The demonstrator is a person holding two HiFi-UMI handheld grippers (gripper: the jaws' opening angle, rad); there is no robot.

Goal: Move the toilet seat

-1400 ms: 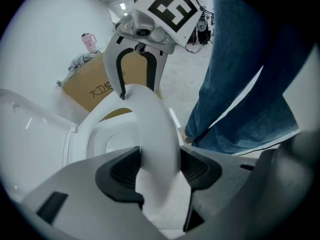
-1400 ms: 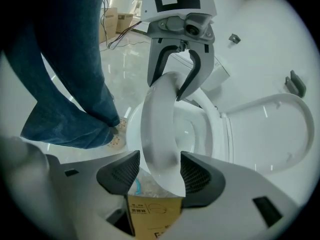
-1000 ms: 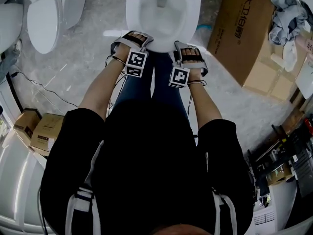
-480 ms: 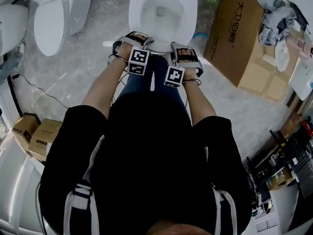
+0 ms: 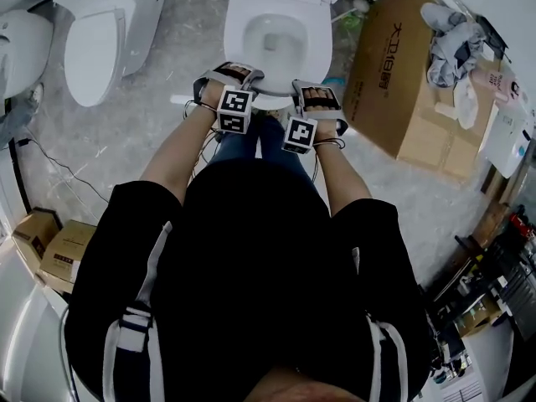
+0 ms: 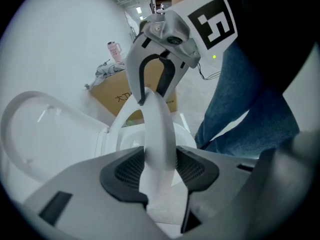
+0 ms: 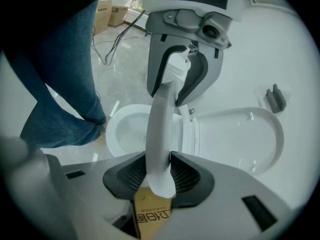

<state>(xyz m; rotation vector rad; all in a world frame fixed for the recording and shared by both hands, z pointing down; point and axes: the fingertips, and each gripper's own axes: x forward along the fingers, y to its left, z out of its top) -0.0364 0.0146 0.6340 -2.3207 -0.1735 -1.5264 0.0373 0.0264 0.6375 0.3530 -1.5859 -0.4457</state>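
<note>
The right gripper (image 7: 160, 176), jaws having just closed further, clamps the white toilet seat (image 7: 160, 129) by its edge.

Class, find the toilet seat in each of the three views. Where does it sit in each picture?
Head view: toilet seat, white ring at top centre.
Left gripper view: toilet seat, white strip up the middle.
Right gripper view: toilet seat, white strip up the middle.
Shared landmark: cardboard box.
</note>
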